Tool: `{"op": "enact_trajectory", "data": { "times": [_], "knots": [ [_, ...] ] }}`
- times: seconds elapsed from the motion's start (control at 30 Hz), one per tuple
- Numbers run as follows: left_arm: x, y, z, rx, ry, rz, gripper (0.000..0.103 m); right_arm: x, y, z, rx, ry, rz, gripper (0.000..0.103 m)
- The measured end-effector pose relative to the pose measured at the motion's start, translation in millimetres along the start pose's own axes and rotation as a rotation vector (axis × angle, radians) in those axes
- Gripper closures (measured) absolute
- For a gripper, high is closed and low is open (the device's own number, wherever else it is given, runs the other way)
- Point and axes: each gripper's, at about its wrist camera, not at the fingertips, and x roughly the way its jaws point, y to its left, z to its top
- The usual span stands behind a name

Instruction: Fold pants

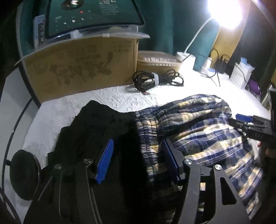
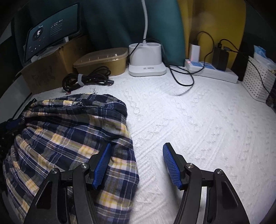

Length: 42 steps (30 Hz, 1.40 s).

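Plaid pants (image 2: 69, 137) partly behind claw (image 2: 137, 163)

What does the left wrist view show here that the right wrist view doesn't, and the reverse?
Only the left wrist view shows the black garment beside the plaid pants, the lit lamp head, and the open right gripper from outside. Only the right wrist view shows the lamp base fully, the power strip, and bare bedspread to the pants' right. Both share the pants, cardboard box, tablet and cable bundle.

text: none legible | cardboard box (image 1: 81, 69) print blurred | tablet screen (image 1: 93, 15) text too small
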Motion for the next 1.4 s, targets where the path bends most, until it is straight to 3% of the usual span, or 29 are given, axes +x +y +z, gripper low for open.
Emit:
{"op": "enact_trajectory", "data": {
  "times": [0.4, 0.9, 1.4],
  "knots": [
    [-39, -16, -16, -0.03, -0.048, -0.056, 0.043, -35, 14, -21, -0.024, -0.017, 0.017, 0.039],
    [-31, -20, -51, -0.035, 0.016, -0.031, 0.043, -37, 26, -55, -0.061, 0.024, -0.004, 0.039],
    [-51, -18, -62, -0.038, -0.027, -0.052, 0.042, -59, 27, -73, -0.072, 0.026, 0.004, 0.039]
  ]
}}
